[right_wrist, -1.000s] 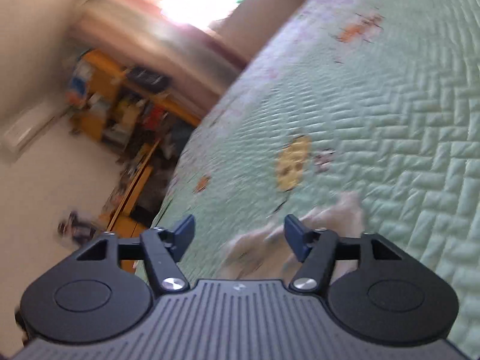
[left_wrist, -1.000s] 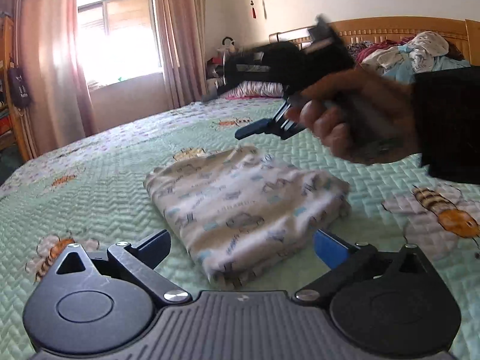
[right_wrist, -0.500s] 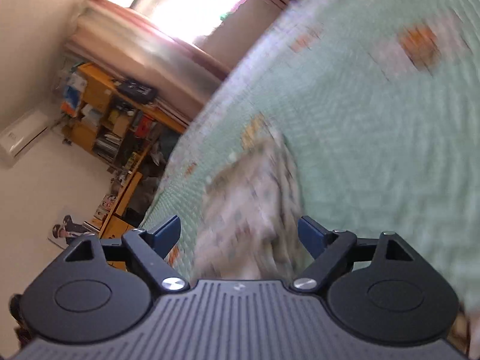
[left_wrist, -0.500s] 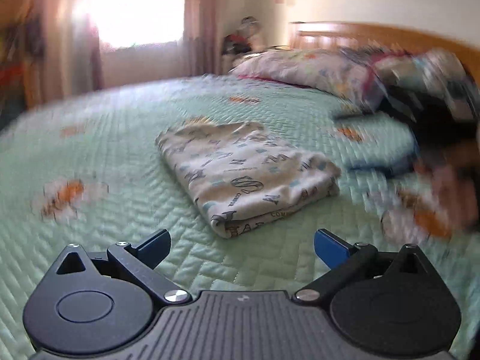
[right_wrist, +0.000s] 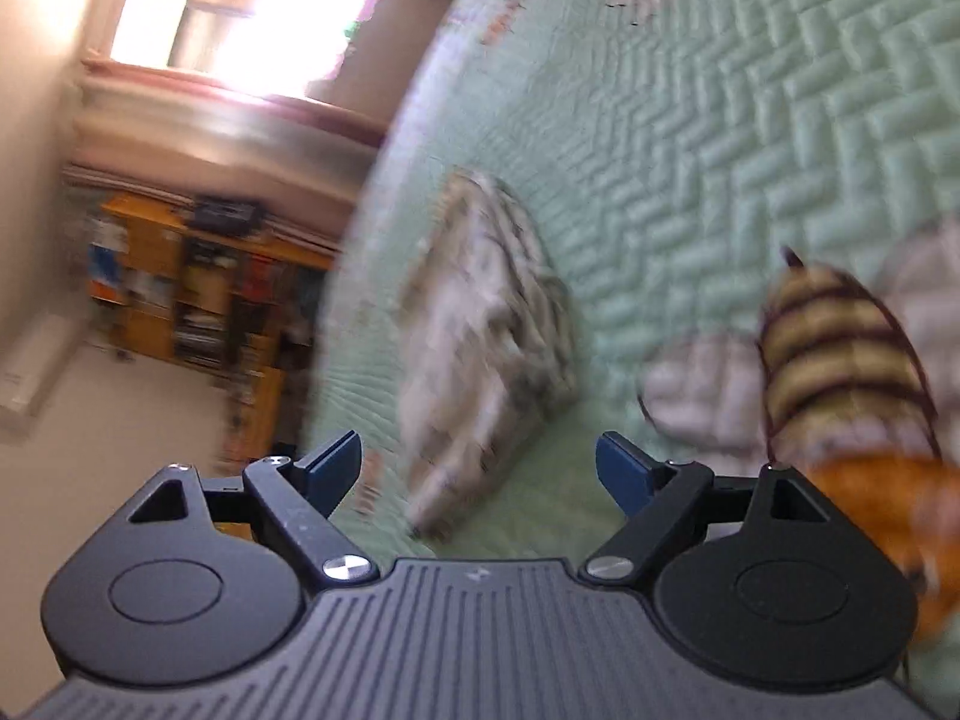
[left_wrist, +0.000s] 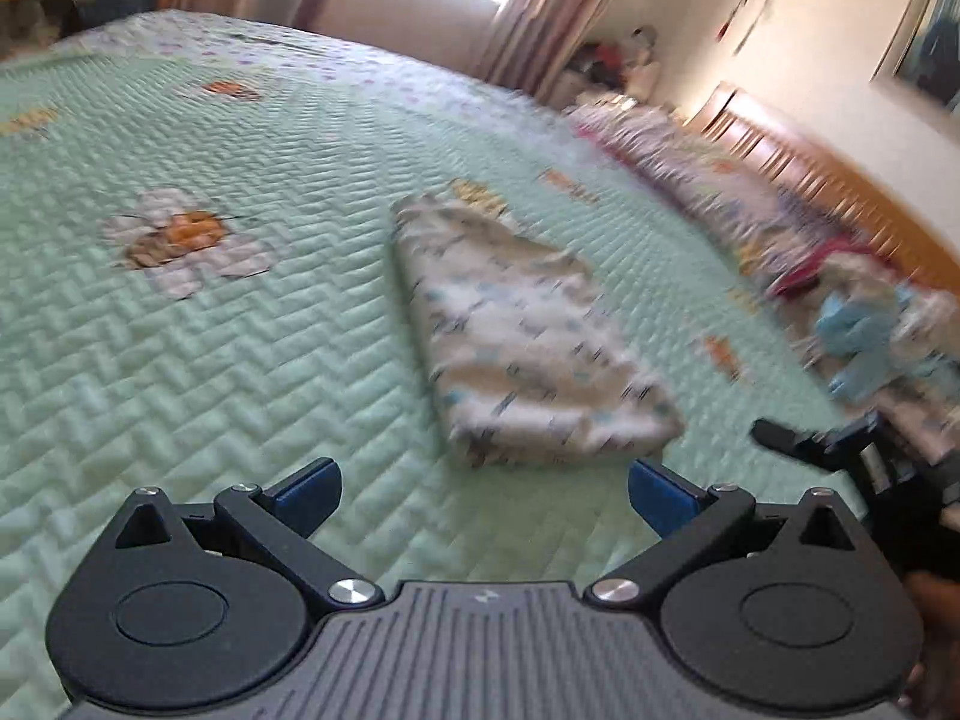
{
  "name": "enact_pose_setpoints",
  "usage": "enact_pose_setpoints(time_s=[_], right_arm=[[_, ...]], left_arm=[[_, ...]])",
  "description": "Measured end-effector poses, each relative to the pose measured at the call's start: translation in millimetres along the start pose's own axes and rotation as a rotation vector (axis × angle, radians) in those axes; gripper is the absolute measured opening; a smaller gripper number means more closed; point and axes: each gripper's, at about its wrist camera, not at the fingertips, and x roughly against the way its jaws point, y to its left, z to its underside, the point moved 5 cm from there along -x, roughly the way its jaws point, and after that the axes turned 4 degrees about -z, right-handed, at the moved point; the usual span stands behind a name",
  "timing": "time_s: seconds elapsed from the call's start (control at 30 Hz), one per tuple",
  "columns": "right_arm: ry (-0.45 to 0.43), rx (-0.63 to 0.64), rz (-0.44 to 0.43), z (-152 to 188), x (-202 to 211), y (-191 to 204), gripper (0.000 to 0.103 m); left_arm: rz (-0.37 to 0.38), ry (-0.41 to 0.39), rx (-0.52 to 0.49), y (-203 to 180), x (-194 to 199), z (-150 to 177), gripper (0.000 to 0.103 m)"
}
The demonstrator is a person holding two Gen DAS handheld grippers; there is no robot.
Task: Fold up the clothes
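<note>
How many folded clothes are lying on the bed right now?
1: a folded printed garment lies mid-quilt, ahead of both claws. The blurred pile by the headboard may hide more.

The green bed [left_wrist: 252, 360] is flat and bare on the window side of the folded cloth [left_wrist: 516, 330], so a hand can slide in there. Near the headboard [left_wrist: 840, 180], a pile of clothes [left_wrist: 858, 324] blocks the way. The right tongs [left_wrist: 798, 444] sit just beside that pile.
</note>
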Motion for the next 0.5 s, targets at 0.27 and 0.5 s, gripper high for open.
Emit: enact_pose_setpoints(time_s=[0.27, 0.5], right_arm=[[-0.005, 0.275, 0.233, 52, 42, 74, 0.086], [-0.009, 0.492, 0.308, 63, 41, 132, 0.086]], left_arm=[[-0.198, -0.015, -0.151, -28, 59, 10, 0.102], [-0.306, -0.04, -0.242, -53, 94, -17, 0.102]])
